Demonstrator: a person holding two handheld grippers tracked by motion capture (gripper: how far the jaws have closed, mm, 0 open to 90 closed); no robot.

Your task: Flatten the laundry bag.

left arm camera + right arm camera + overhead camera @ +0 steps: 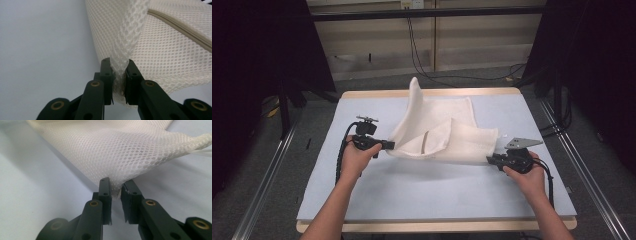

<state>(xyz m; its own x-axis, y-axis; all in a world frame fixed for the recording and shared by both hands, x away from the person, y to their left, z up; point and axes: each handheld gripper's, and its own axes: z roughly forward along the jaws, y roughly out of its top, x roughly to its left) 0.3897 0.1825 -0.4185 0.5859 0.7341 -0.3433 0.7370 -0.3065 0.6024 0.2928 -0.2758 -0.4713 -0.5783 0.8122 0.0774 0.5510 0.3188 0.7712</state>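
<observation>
- Between my left gripper's fingers a bunched edge of the mesh bag is pinched tight; my right gripper nips the bag's near corner.
- Off the table the bag hangs between both grips, its far part resting on the tabletop, one flap standing up.
- To fold well, I judge I should keep both pinches firm and the edge taut.

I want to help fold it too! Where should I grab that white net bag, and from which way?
Grab the white mesh bag by its thin outer edges near the corners, coming in level from the sides. There the soft net bunches flat enough to pinch. The left gripper already clamps a fold that way, and the right gripper pinches the opposite corner, lifting it off the table.
</observation>
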